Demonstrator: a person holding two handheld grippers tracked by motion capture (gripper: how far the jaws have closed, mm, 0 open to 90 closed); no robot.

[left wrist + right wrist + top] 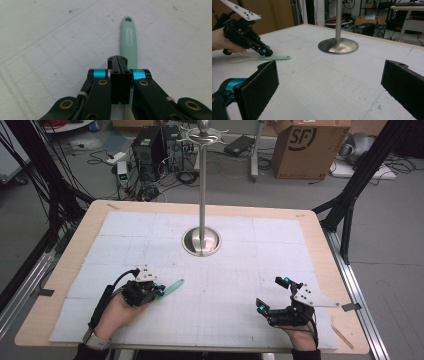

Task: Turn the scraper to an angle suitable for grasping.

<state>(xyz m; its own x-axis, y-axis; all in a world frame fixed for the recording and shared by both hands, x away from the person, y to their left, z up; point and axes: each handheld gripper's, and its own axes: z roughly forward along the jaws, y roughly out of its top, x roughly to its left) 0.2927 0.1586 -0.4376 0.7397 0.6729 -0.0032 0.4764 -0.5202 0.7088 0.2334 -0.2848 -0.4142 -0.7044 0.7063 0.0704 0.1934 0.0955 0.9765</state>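
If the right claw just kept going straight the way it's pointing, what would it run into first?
Probably the base of the metal stand. The right claw is open and points across bare mat toward that round base, with nothing lying between. The mint-handled spatula lies off to the left of that line, though depth is hard to judge.

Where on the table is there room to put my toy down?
Lots of room. The white mat is bare between the left gripper and the right gripper, in front of the metal stand. The far corners either side of the stand are bare too. The near left is busier: the left gripper is there, above the green-handled spatula.
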